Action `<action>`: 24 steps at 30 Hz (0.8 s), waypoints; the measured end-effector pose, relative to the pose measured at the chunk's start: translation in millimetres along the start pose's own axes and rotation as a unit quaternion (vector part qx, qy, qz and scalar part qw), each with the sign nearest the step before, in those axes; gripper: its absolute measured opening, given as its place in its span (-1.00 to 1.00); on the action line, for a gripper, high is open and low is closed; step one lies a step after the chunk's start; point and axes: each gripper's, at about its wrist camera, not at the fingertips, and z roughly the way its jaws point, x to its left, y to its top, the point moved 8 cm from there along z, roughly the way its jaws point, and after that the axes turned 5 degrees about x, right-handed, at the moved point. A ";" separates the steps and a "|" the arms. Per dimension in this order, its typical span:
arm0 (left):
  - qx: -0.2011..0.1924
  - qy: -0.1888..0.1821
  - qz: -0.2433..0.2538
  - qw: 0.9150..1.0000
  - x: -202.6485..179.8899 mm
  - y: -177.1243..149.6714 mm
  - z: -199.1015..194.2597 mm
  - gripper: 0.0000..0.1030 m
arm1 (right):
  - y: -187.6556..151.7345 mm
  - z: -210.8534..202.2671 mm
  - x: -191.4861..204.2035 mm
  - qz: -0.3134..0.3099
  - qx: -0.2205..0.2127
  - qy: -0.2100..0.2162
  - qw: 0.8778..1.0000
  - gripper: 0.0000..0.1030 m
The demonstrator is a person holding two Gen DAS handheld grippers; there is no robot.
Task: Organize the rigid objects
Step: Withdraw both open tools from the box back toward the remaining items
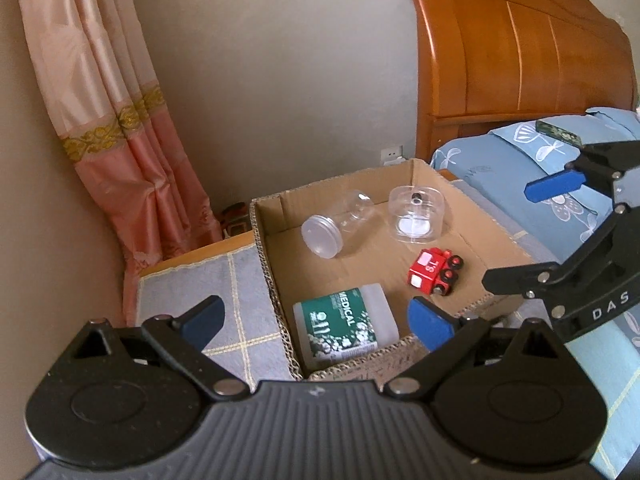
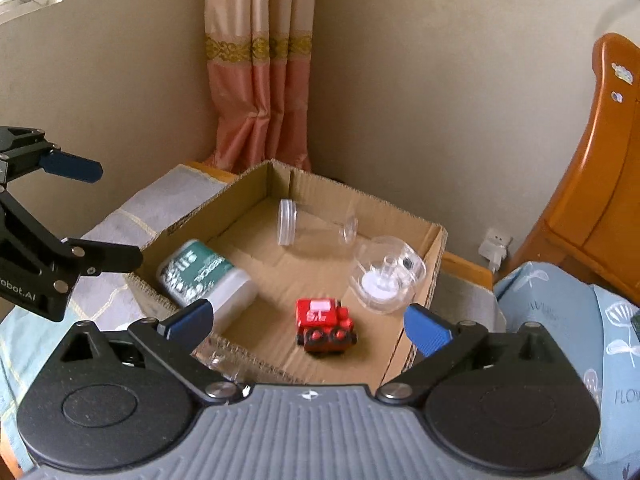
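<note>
An open cardboard box (image 1: 272, 264) (image 2: 420, 320) holds a red toy train (image 1: 434, 271) (image 2: 325, 326), a white bottle with a green MEDICAL label (image 1: 344, 326) (image 2: 206, 274), a clear jar lying on its side (image 1: 336, 224) (image 2: 316, 228) and a clear round container (image 1: 416, 214) (image 2: 386, 276). My left gripper (image 1: 316, 322) is open and empty above the box's near left corner. My right gripper (image 2: 308, 326) is open and empty above the box's near edge, over the train. Each gripper shows in the other's view, the right (image 1: 520, 236) and the left (image 2: 108, 216).
The box sits on a grey checked cloth (image 1: 224, 280) (image 2: 160, 204) over a wooden stand. A bed with blue floral bedding (image 1: 504, 160) (image 2: 560, 312) and a wooden headboard (image 1: 520, 52) stands to the right. A pink curtain (image 1: 120, 128) hangs in the corner. A wall socket (image 2: 496, 246) is behind the box.
</note>
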 end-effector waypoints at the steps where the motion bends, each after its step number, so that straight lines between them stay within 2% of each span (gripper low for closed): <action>1: -0.001 0.000 0.000 1.000 -1.2 -1.8 -2.3 0.90 | -2.9 -2.0 0.8 0.003 0.003 -0.004 1.000 1.00; 9: -0.006 0.004 -0.004 1.000 -7.8 -28.0 -17.2 0.90 | -35.9 -11.5 9.1 0.032 0.019 -0.021 0.999 1.00; 15: -0.002 0.003 -0.036 0.999 -4.8 -61.6 -22.1 0.90 | -68.7 5.5 15.5 0.084 0.042 0.000 0.996 1.00; 19: -0.003 0.019 -0.058 0.998 -1.9 -82.3 -24.1 0.90 | -81.3 21.8 16.0 0.114 0.048 -0.011 0.992 1.00; 24: 0.013 -0.008 -0.080 0.997 -10.4 -109.8 -18.4 0.90 | -89.2 38.7 23.5 0.138 0.053 0.001 0.989 1.00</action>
